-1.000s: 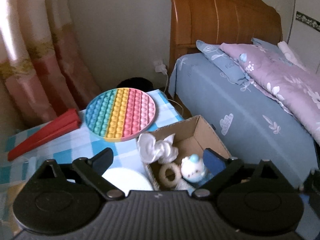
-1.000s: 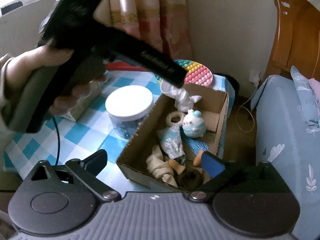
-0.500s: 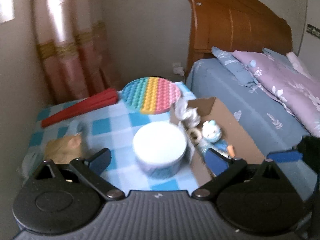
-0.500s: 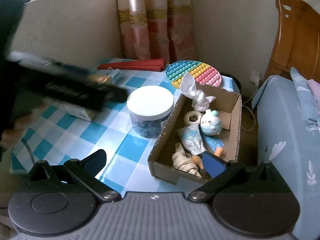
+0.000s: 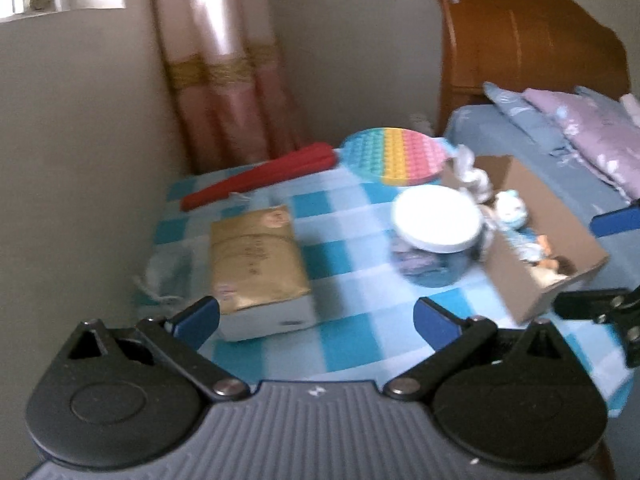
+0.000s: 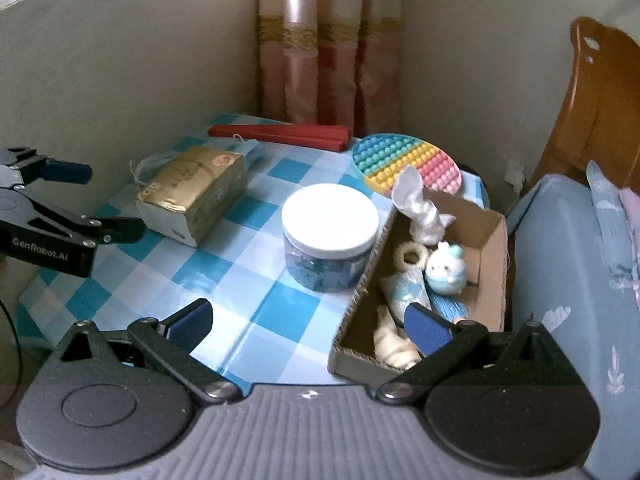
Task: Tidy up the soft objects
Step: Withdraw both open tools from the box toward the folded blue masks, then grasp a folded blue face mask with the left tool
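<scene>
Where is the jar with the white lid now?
In the right wrist view the jar stands mid-table on the checked cloth, right beside the cardboard box and in front of the rainbow pop toy.

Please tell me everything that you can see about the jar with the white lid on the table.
The jar is short, round and upright, with clear walls that look like plastic and a wide flat white lid, closed. Small blue things fill it; what they are cannot be told. It stands on the blue and white checked tablecloth, close against the long side of the cardboard box. Nothing grips it.
</scene>
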Tool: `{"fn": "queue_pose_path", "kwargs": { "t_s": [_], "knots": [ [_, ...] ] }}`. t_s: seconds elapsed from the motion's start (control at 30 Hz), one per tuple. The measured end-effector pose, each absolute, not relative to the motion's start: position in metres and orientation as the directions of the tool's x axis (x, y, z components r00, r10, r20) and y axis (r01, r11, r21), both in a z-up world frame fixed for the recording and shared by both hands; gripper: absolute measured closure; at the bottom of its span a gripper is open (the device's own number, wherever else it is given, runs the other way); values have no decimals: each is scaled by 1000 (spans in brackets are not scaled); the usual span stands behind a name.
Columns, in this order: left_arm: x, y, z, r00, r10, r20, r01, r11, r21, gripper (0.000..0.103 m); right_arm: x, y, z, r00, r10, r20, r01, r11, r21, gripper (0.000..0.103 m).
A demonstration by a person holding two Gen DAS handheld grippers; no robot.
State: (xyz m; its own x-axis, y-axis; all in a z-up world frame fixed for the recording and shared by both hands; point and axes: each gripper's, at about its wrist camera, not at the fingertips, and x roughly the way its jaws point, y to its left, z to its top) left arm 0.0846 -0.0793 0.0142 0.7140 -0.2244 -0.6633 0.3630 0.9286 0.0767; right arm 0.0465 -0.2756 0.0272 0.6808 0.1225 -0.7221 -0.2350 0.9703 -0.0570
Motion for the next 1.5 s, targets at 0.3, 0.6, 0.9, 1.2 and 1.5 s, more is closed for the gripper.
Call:
{"fn": "queue_pose_path", "kwargs": {
  "t_s": [0.3,0.6,0.9,1.2,1.5],
  "knots": [
    [108,-41,17,743,-159,-650,268,961,72,1,70,-255,31,676,144,-722,-267,962,-58,0],
    [163,-11,12,741,-52,-670,112,993,47,2,102,-239,28,653,175,-737,-308,950,-46,0],
    [227,5,-7,676,84,-732,-63,996,55,22,127,-230,29,641,219,-736,-339,941,-15,0],
    [263,20,-36,610,77,-788,-130,991,-4,31,138,-225,28,632,227,-741,-355,935,-17,0],
    [283,25,-59,574,111,-811,-164,986,19,43,146,-222,27,626,229,-745,-359,933,-14,0]
  ]
}}
